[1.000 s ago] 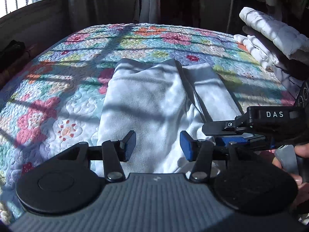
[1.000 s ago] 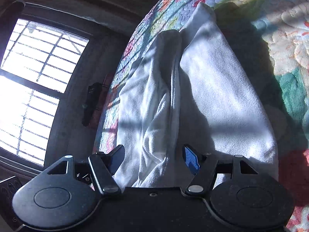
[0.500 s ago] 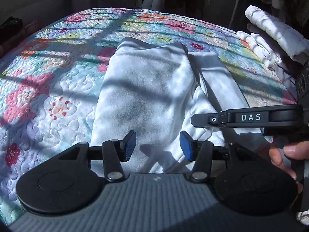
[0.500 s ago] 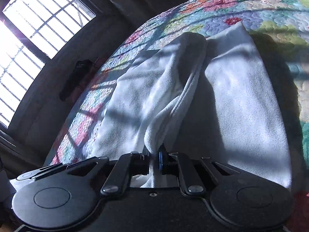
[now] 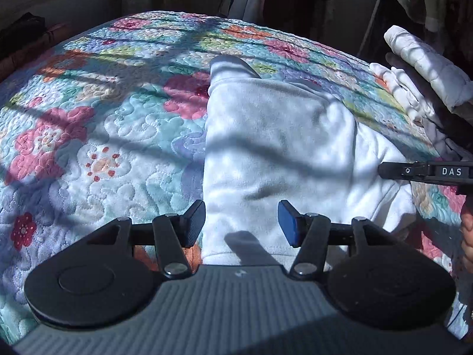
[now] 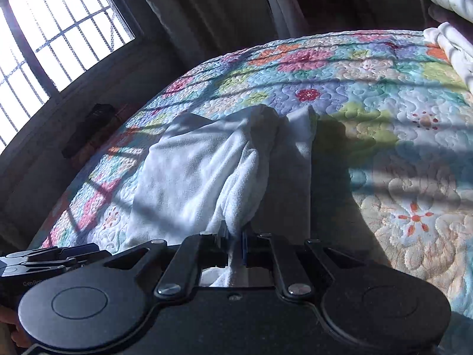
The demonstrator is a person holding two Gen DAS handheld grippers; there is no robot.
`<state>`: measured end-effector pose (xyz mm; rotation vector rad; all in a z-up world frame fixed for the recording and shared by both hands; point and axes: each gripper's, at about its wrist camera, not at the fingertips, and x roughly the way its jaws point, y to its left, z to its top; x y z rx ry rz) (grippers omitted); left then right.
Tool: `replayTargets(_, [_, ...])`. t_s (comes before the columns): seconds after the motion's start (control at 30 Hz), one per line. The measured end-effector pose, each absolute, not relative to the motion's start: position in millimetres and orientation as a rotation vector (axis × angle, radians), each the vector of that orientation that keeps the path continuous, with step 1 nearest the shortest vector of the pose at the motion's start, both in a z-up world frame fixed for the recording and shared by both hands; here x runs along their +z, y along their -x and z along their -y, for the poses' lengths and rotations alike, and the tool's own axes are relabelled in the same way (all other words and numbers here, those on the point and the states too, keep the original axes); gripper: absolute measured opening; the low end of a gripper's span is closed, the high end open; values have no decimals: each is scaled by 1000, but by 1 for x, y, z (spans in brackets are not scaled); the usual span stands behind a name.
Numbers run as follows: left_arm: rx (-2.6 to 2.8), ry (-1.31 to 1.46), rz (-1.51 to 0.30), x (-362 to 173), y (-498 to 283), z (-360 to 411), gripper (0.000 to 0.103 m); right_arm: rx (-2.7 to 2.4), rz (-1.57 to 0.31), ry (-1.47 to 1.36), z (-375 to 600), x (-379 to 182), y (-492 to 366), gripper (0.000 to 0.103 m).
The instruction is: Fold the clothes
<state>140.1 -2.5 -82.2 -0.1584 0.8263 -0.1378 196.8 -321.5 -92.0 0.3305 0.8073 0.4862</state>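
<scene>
Sunlight and striped shadows fall across a soft quilted bedspread covered with pink, orange and blue flowers. On top of it lies a white fluffy piece of clothing, partly folded, with its near hem close to both tools.

Seen from the left wrist, the left gripper hangs over the near edge of the white clothing. Its jaws stand apart and are opening a little. Only the clothing lying below shows in the gap between them; the pads press on nothing. One pad is black and the other is blue.

Seen from the right wrist, the right gripper is clenched tight on a bunched ridge of the white clothing. The cloth rises from the bed in a fold straight into the pinched jaws. The rest of it spreads out flat on the bedspread to both sides.

At the right edge of the left wrist view, a black bar of the right gripper shows with the letters DAS, and a bit of a person's hand is under it.

White padded bedding is piled at the far right side of the bed. A barred window glows bright on the left, with dark curtains beside it.
</scene>
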Motion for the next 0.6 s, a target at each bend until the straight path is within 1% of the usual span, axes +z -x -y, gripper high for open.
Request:
replayTargets(0.13, [-115,143,-913,-102,-148,7,54,490,-841,-483,335,-119,-193,16])
replayTargets(0.2, [-105,136,-929,-107,-149,7,54,495,-843,-521,337,-122,-195,26])
replayTargets(0.23, [-105,140,-928,-106,-149,6,54,498,-844,-540,338,-123,-195,40])
replayTargets(0.27, [-105,145,-925,-104,-149,5,54,499,-843,-536,337,-123,-195,48])
replayTargets(0.33, [-102,151,-910,-99,-150,3,54,513,-853,-523,334,-128,-197,49])
replayTargets(0.37, [-96,152,-896,-96,-149,2,54,532,-870,-516,331,-131,-198,49])
replayTargets(0.4, [-90,153,-882,-92,-149,1,54,535,-882,-488,325,-135,-198,46])
replayTargets(0.47, [-80,162,-856,-84,-149,-3,54,539,-904,-427,314,-143,-197,15])
replayTargets(0.6, [-65,141,-820,-67,-151,0,54,614,-805,-395,315,-117,-190,12])
